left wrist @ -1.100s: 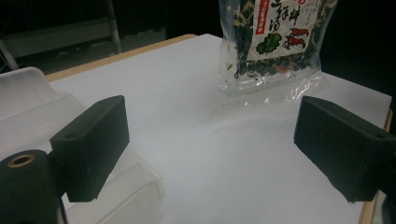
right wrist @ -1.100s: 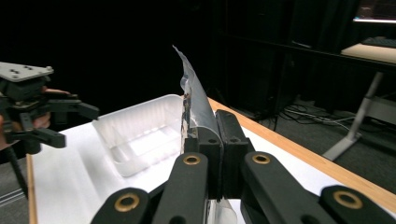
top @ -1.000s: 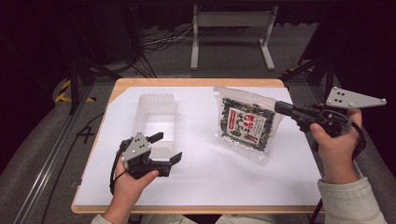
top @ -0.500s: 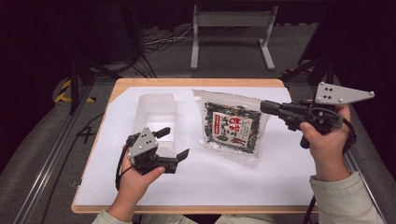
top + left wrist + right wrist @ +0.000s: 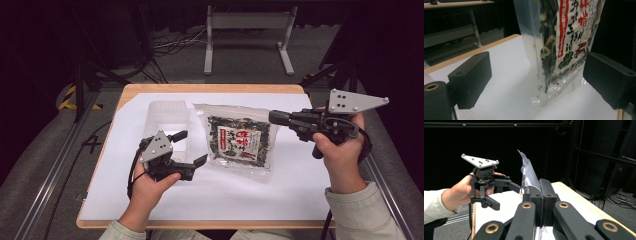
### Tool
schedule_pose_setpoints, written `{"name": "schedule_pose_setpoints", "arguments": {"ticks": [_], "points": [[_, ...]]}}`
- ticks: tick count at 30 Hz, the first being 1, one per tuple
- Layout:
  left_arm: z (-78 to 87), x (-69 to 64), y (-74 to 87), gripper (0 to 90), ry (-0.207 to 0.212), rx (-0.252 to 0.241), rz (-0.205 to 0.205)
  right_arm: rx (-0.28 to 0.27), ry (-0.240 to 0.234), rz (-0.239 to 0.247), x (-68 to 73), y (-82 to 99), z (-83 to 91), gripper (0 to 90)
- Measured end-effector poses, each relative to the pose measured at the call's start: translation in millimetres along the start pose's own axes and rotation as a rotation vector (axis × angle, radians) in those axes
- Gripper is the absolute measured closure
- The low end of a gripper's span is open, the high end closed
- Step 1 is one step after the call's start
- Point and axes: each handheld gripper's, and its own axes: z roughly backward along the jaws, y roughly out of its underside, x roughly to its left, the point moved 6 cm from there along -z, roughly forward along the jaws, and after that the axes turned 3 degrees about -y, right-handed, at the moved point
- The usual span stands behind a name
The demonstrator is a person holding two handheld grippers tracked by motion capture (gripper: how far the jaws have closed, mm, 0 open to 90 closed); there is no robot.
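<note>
A clear bag of dark dried seaweed with a red-and-white label (image 5: pixel 239 141) hangs from its right edge, where my right gripper (image 5: pixel 274 117) is shut on it. In the right gripper view the jaws (image 5: pixel 541 192) pinch the bag's seam (image 5: pixel 527 173). My left gripper (image 5: pixel 193 146) stands open just left of the bag. In the left gripper view the bag (image 5: pixel 559 45) stands between the two spread pads (image 5: pixel 471 77) without touching them, and its lower edge rests on the white sheet. My left gripper (image 5: pixel 506 197) also shows in the right gripper view.
A clear plastic container (image 5: pixel 167 120) sits on the white sheet (image 5: pixel 280 195) behind my left gripper. The sheet covers a wooden table (image 5: pixel 210 89). Metal rails run along both sides, and a stand with cables is on the floor beyond.
My right hand has carried the bag leftward across the table, up to my left gripper. The left gripper has shifted slightly toward the bag and stays open.
</note>
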Motion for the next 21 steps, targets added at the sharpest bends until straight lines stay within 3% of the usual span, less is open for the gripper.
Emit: {"name": "schedule_pose_setpoints", "arguments": {"ticks": [12, 21], "points": [[-13.2, -6.4, -12.7, 9.9, 0.042, -0.046, -0.017, 0.001, -0.053, 0.016, 9.8, 6.5, -9.1, 90.0], [-24.0, -9.9, -14.4, 12.1, 0.114, -0.07, 0.001, -0.011, -0.076, 0.022, 15.4, 11.5, -10.8, 90.0]]}}
